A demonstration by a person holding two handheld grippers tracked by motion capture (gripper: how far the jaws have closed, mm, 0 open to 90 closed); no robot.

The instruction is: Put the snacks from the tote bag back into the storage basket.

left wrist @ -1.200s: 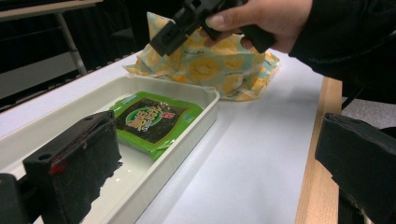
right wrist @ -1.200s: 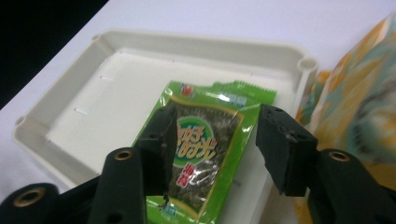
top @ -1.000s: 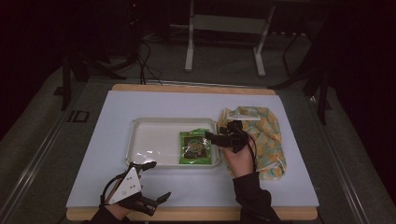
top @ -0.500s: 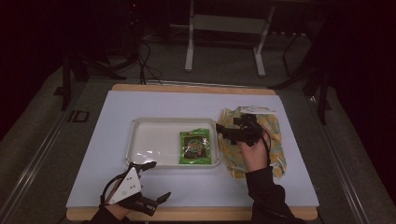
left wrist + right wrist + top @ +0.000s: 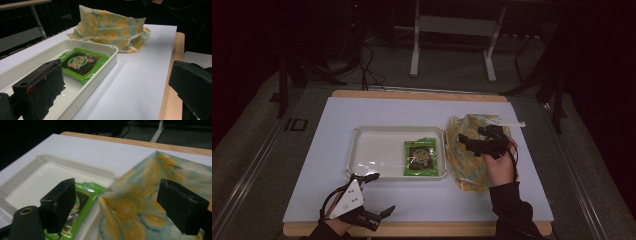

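Observation:
A green snack packet point(image 5: 421, 157) lies flat at the right end of the white tray point(image 5: 367, 132). A bag with a yellow citrus print point(image 5: 467, 167) rests just right of the tray. My right gripper point(image 5: 468, 142) hovers over the bag, pointing left; its jaws have just been opening and grip nothing. Along those jaws point(image 5: 115, 195) I see the bag's raised edge point(image 5: 147, 180) beyond, with the packet point(image 5: 83, 195) and tray point(image 5: 50, 175) to its left. My left gripper point(image 5: 381, 193) rests open near the front edge, its jaws point(image 5: 115, 77) straddling the tray's corner point(image 5: 110, 53).
A white sheet point(image 5: 387, 107) covers the wooden table, whose edge point(image 5: 422, 229) runs along the front. A white strip point(image 5: 508, 123) sticks out from the bag's far side. Metal stand legs point(image 5: 414, 50) and cables point(image 5: 367, 70) are on the floor behind.
My right gripper has moved right and slightly up, from the packet in the tray to above the bag. The packet stays in the tray. My left gripper has not moved.

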